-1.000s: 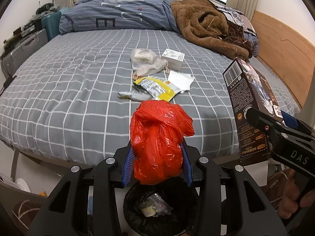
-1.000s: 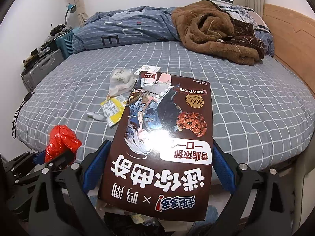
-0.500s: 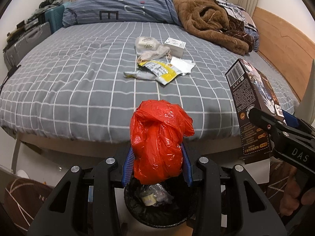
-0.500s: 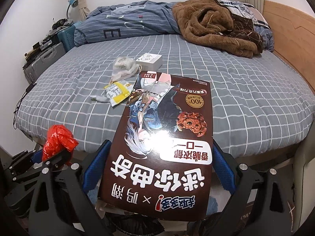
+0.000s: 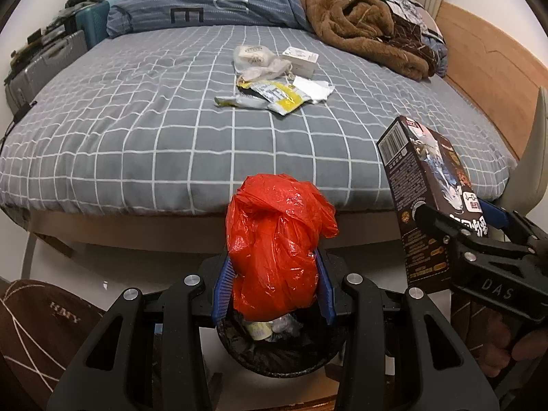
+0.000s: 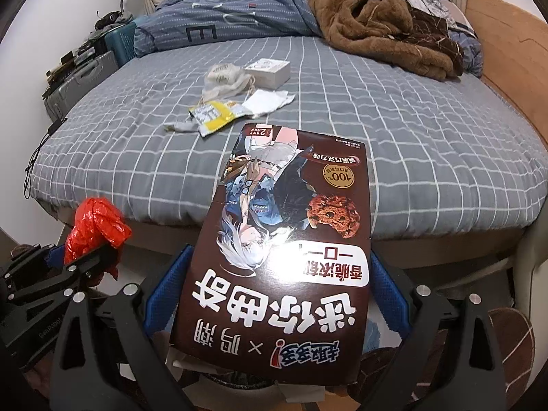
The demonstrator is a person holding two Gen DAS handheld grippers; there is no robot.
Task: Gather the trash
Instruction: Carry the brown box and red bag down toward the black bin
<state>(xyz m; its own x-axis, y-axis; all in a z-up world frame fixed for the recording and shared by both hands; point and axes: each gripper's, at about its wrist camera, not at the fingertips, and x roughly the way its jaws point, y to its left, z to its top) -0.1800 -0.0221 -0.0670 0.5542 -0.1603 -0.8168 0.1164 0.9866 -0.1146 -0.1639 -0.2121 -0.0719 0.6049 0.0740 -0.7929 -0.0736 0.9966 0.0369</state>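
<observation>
My left gripper (image 5: 272,284) is shut on a crumpled red plastic bag (image 5: 277,246), which hangs right over a black-lined trash bin (image 5: 281,352) with rubbish inside. My right gripper (image 6: 277,298) is shut on a large brown cookie box (image 6: 284,260); the same box (image 5: 428,205) shows at the right of the left wrist view. The red bag (image 6: 96,229) appears at the left of the right wrist view. More trash lies on the bed: a yellow wrapper (image 5: 277,96), a white pouch (image 5: 255,60), a small white box (image 5: 300,60) and a white paper (image 5: 313,89).
The bed (image 5: 137,130) with a grey checked sheet fills the view ahead, its near edge just past the bin. A brown fleece blanket (image 5: 359,30) and blue duvet (image 5: 212,3) lie at the far end. Suitcases (image 5: 44,65) stand at the left. A wooden headboard (image 5: 489,68) runs along the right.
Both grippers have drawn back from the bed and sunk lower, each keeping its load. More of the bin and floor shows under the red bag, and the bed's edge sits higher.
</observation>
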